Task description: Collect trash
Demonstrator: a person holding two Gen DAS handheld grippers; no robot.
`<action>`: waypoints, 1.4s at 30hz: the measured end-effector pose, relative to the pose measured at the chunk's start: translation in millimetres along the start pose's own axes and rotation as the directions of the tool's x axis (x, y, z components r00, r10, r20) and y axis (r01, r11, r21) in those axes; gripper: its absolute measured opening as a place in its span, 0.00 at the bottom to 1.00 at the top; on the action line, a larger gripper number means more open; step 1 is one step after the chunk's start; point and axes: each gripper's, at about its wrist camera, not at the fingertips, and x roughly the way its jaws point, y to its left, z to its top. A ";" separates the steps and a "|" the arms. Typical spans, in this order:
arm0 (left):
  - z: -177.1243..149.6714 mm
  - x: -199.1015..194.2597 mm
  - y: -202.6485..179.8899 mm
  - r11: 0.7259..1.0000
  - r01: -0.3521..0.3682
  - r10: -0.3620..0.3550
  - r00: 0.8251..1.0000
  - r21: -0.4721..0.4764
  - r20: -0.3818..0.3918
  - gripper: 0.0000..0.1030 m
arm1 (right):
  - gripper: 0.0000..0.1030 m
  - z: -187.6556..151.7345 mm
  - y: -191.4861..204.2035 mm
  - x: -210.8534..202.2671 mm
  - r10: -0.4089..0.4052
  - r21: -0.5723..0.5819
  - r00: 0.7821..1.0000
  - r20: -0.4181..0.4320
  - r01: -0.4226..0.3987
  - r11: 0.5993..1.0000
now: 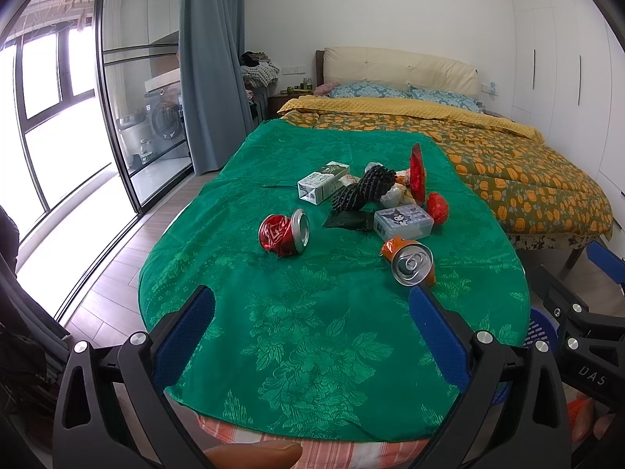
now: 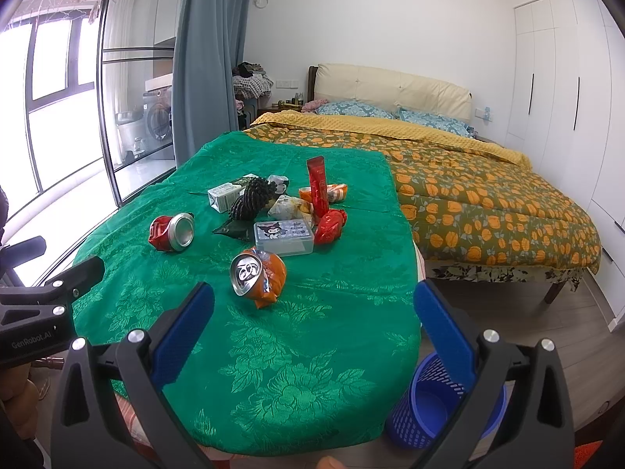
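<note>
1. Trash: crushed orange can [image 2: 258,275] lies on the green-clothed bench [image 2: 273,371], just ahead of the right gripper [image 2: 312,336], nearer its left finger; crushed red can [image 1: 284,233] well ahead of the left gripper [image 1: 312,336].
2. Fingers: both pairs spread wide, holding nothing.
3. Pose: both level above the bench's near edge; blue basket [image 2: 425,410] on the floor, right.

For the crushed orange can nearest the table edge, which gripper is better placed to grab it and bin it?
Probably the right gripper: open, with the orange can just ahead, and the blue basket on the floor under its right finger. The left gripper, also open, sees that can off to its right.
</note>
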 end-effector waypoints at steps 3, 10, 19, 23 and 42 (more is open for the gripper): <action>0.0 0.0 0.0 1.000 0.000 0.000 1.000 0.000 0.000 0.96 | 0.96 0.9 0.8 1.0 0.000 0.000 1.000 0.002 0.000 1.000; -0.1 0.2 -0.3 1.000 0.000 0.000 1.000 0.000 0.000 0.96 | 0.96 0.5 0.2 1.1 0.000 0.001 1.000 -0.001 0.000 1.000; -0.4 0.6 -0.6 1.000 0.000 0.000 1.000 0.001 0.000 0.96 | 0.96 0.1 0.0 1.7 -0.001 0.001 1.000 -0.004 0.001 1.000; -0.3 0.6 -0.5 1.000 -0.001 0.001 1.000 0.001 -0.001 0.96 | 0.96 0.2 0.3 2.1 -0.001 0.000 1.000 -0.003 0.001 1.000; -0.2 0.3 -0.2 1.000 -0.002 0.002 1.000 0.002 -0.002 0.96 | 0.96 -1.4 -1.7 2.4 -0.001 0.001 1.000 -0.005 0.001 1.000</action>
